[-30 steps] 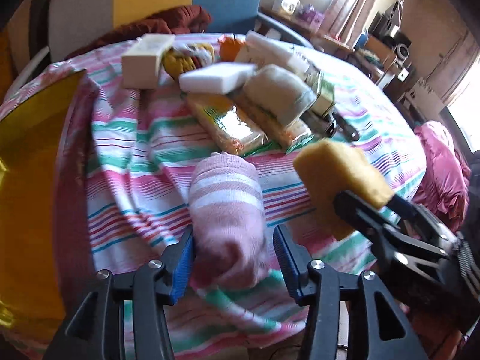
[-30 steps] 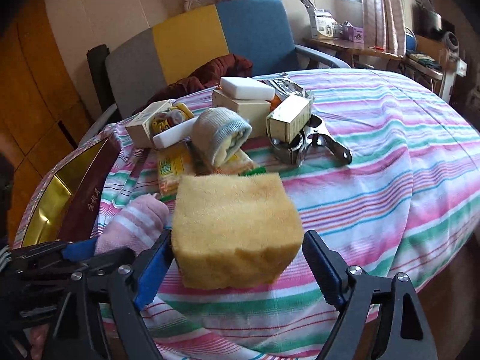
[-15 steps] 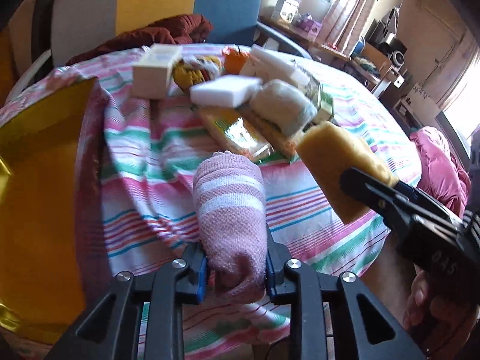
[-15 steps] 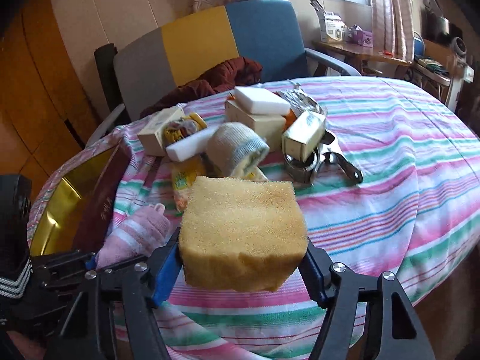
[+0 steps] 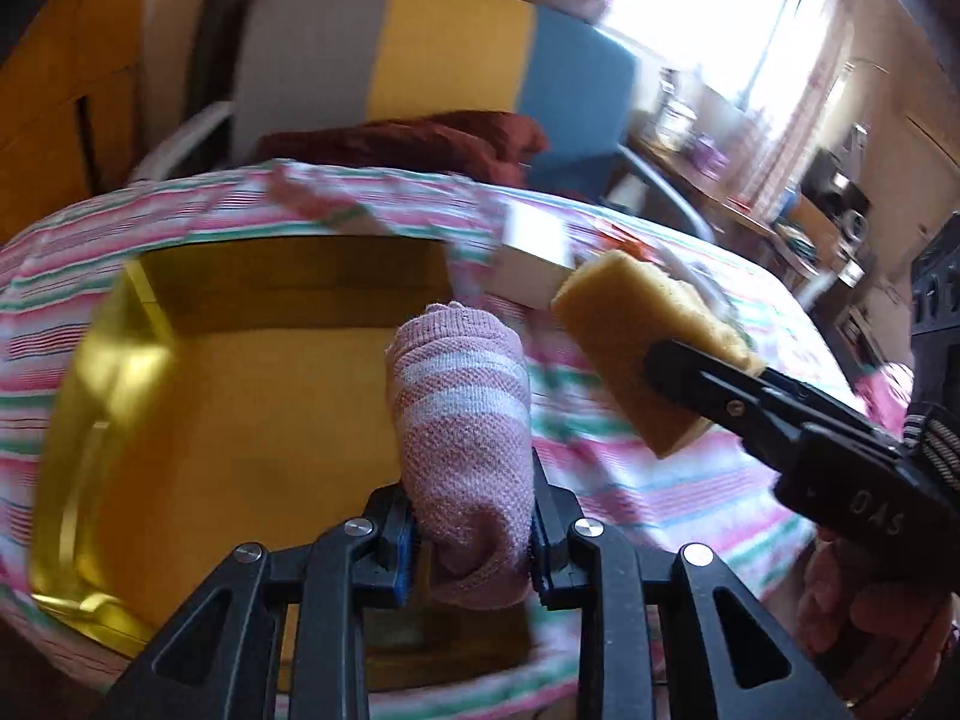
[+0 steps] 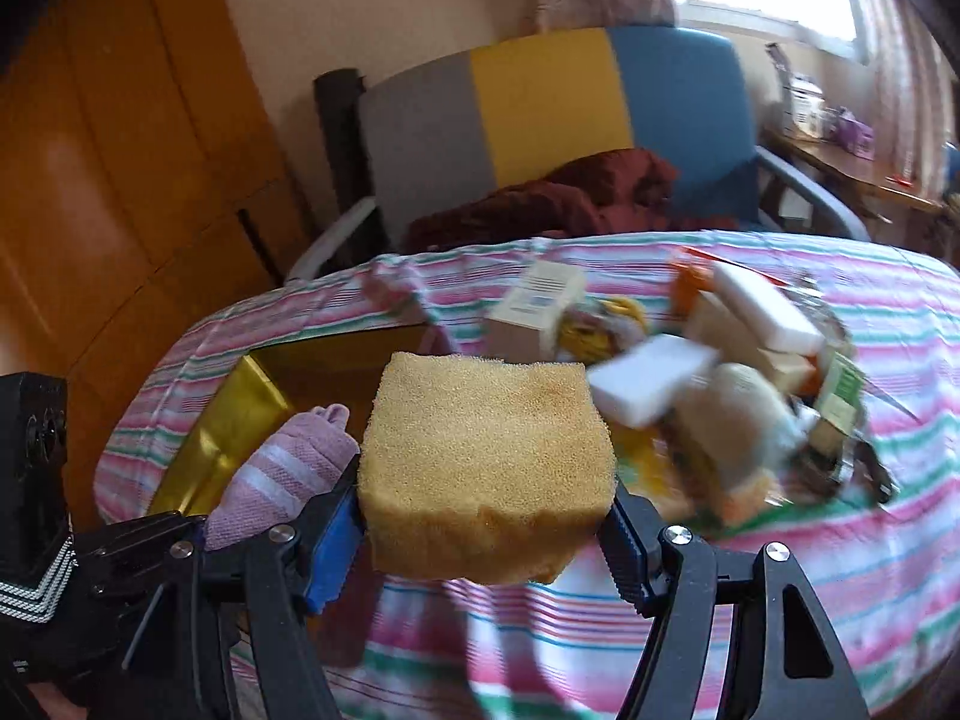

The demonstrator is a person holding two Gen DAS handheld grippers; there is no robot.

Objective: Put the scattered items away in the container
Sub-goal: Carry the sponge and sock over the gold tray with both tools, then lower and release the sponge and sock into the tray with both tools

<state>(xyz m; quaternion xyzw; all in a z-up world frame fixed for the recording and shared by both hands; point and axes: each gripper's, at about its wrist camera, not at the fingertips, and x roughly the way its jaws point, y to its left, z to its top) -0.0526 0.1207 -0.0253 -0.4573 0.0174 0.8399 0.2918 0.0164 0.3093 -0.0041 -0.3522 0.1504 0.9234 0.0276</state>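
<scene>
My left gripper (image 5: 471,546) is shut on a rolled pink-and-white striped sock (image 5: 465,414), held up over the open gold box (image 5: 240,420) on the striped tablecloth. In the right wrist view my right gripper (image 6: 489,531) is shut on a yellow sponge (image 6: 486,462), lifted above the table just right of the gold box (image 6: 240,420). The sock (image 6: 282,474) and left gripper show at that view's lower left. The sponge (image 5: 636,336) and the right gripper's black finger appear to the right in the left wrist view.
A heap of loose items (image 6: 708,384), with white blocks, cartons, a rolled cloth and metal tools, lies on the table right of the box. A grey, yellow and blue chair (image 6: 552,120) with a dark red cloth stands behind. A hand (image 5: 864,612) holds the right gripper.
Both grippers closed on their items, lifted them and swung left. The sock went from the cloth to above the gold box, and the sponge came up beside it.
</scene>
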